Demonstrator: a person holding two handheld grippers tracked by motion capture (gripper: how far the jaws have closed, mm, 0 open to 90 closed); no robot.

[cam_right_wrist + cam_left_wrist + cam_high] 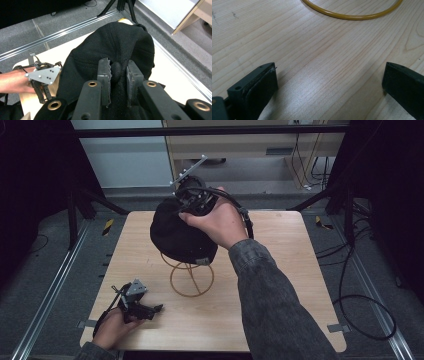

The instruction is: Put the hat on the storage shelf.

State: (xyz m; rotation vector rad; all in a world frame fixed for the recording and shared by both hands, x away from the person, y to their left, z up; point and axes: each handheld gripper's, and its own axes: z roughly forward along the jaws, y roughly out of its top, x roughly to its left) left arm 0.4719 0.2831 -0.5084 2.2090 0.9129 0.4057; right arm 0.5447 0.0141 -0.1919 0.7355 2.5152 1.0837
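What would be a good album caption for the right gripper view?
The right gripper pinches a fold of a black fabric cap, held above a pale wooden table.

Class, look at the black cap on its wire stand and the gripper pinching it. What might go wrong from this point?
1. The right gripper pinches just a small fold of the black cap, so the fabric might slip free.
2. The cap sits on a light wire stand; pulling could tip or drag it.
3. The left gripper rests open on the table, apart from the stand, so nothing steadies it.
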